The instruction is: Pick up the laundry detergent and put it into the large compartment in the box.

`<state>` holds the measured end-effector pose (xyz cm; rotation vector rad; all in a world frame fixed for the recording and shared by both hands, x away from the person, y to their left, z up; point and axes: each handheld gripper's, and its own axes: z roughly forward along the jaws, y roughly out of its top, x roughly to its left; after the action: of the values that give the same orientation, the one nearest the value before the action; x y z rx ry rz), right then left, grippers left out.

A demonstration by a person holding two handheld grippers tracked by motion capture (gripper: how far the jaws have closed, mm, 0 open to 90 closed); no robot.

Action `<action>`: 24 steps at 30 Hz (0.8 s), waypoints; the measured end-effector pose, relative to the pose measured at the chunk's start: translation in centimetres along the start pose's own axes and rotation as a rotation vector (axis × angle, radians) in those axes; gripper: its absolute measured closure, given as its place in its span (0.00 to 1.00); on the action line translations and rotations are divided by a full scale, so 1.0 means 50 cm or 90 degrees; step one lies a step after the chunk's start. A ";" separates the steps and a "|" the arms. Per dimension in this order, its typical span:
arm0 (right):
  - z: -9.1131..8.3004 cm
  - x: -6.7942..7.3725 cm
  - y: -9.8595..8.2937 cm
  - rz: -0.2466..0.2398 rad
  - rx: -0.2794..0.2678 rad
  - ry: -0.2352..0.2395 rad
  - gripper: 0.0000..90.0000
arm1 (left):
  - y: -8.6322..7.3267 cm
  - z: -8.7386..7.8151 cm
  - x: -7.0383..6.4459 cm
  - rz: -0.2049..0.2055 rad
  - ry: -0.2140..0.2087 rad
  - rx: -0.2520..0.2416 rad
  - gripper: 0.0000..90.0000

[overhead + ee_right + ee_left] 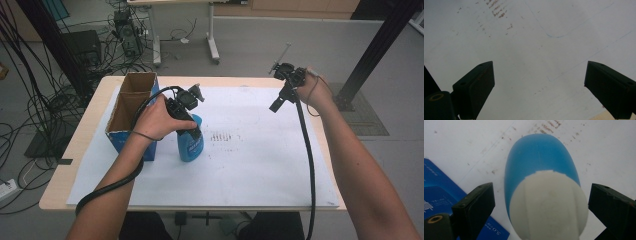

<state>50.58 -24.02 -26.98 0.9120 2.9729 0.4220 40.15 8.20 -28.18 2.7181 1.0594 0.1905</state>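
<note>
A blue bottle [190, 146] with a white cap [549, 205] stands upright on the white paper [250, 165], just right of a blue cardboard box [131, 107]. My left gripper [194, 129] comes down over the bottle's top and is open. In the left gripper view its jaws straddle the cap, with a clear gap at the left jaw and the right jaw close to the cap's side. My right gripper [276, 105] hangs open above the paper near the far right, with nothing between its jaws [540, 85].
The open-topped box [439, 192] stands at the table's left with its brown inside showing. Faint brown smudges [220, 136] mark the paper right of the bottle. The wooden table edge [55, 200] frames the paper. Cables and table legs lie on the floor beyond.
</note>
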 end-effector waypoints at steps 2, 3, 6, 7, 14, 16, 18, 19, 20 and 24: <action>-0.001 0.003 0.002 0.010 0.005 -0.001 0.10 | -0.002 0.005 0.000 -0.002 0.003 0.000 0.08; 0.001 0.001 0.001 -0.001 0.000 0.001 0.10 | -0.002 0.005 0.000 -0.002 0.003 0.000 0.08; 0.000 0.001 0.002 -0.001 -0.001 0.000 0.10 | -0.004 0.009 0.000 -0.006 0.001 0.000 0.08; 0.001 0.001 0.002 -0.002 0.000 -0.001 0.10 | -0.005 0.010 0.001 -0.005 0.002 0.001 0.08; 0.003 0.002 0.003 0.002 -0.007 0.005 0.10 | -0.006 0.016 -0.002 -0.010 0.003 0.001 0.08; 0.002 0.002 0.003 0.001 -0.006 0.004 0.10 | -0.006 0.016 -0.002 -0.011 0.003 0.000 0.08; 0.002 0.003 0.003 0.000 -0.005 0.005 0.10 | -0.006 0.016 -0.002 -0.011 0.003 0.001 0.08; 0.002 0.003 0.003 0.001 -0.004 0.004 0.10 | -0.006 0.016 -0.003 -0.011 0.003 0.001 0.08; 0.001 0.003 0.003 0.001 -0.003 0.004 0.10 | -0.006 0.015 -0.003 -0.009 0.004 0.002 0.08; 0.000 0.004 0.003 0.001 -0.002 0.001 0.09 | -0.007 0.014 -0.002 -0.009 0.000 0.002 0.08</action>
<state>50.50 -23.78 -26.92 0.9134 2.9719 0.4276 40.03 8.28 -28.96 2.7131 1.0793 0.1875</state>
